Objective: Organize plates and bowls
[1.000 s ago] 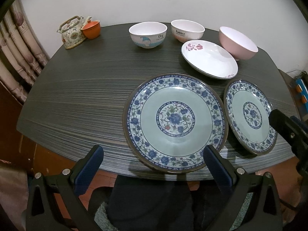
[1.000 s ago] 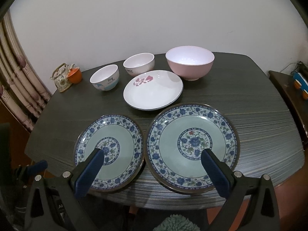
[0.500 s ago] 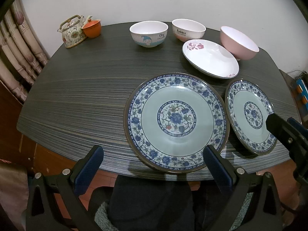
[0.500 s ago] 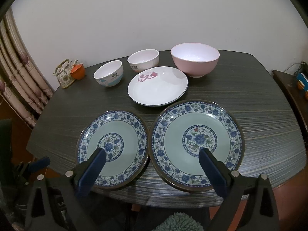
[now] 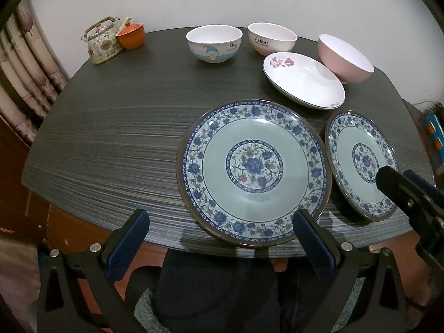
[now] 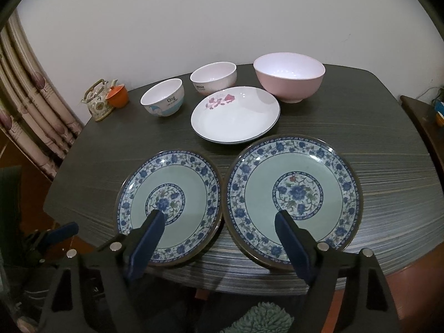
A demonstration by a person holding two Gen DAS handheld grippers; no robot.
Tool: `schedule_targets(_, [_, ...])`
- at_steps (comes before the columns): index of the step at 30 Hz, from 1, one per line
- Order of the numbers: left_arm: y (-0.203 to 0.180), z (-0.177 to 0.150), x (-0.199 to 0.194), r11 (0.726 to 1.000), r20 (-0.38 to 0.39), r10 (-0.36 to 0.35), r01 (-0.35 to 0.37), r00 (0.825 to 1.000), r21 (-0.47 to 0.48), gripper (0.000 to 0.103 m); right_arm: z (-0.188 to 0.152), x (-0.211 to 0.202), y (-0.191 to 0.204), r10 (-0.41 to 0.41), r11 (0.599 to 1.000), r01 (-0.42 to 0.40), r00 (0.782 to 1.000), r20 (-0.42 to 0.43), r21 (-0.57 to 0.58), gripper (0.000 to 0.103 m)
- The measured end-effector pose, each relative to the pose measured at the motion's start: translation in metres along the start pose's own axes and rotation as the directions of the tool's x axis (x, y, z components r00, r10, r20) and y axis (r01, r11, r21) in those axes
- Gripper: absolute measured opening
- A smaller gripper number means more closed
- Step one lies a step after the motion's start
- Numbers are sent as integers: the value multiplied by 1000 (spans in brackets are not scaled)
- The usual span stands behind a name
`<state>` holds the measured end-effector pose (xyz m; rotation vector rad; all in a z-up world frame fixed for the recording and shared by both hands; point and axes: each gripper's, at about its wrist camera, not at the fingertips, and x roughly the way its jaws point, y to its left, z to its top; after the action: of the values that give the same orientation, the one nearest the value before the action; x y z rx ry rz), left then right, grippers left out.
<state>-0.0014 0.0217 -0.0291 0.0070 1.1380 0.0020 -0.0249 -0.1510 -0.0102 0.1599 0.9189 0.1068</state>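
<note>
step: you hover, nothing gripped yet; stacking looks not begun.
right gripper (image 6: pixel 219 231): jaws closing, nothing between them.
left gripper (image 5: pixel 222 229): spread, empty.
blue plates: left plate (image 6: pixel 169 206) lower left, right plate (image 6: pixel 294 197) lower centre.
bowls: pink bowl (image 6: pixel 288 76) upper right.
next: you likely need a plate rim between the pads.

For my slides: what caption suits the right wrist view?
Open right tool above two blue floral plates, bowls behind.

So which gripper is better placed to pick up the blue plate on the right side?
Right. The right gripper hovers over that blue plate, jaws closing with nothing between them; the left gripper faces the other plate.
</note>
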Motion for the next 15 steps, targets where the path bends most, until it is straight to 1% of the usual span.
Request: schedule_targets(15, [3, -1, 5, 999, -33, -30, 29, 999, -16, 100, -2, 4, 0, 26, 1000, -25, 999, -27, 19, 83])
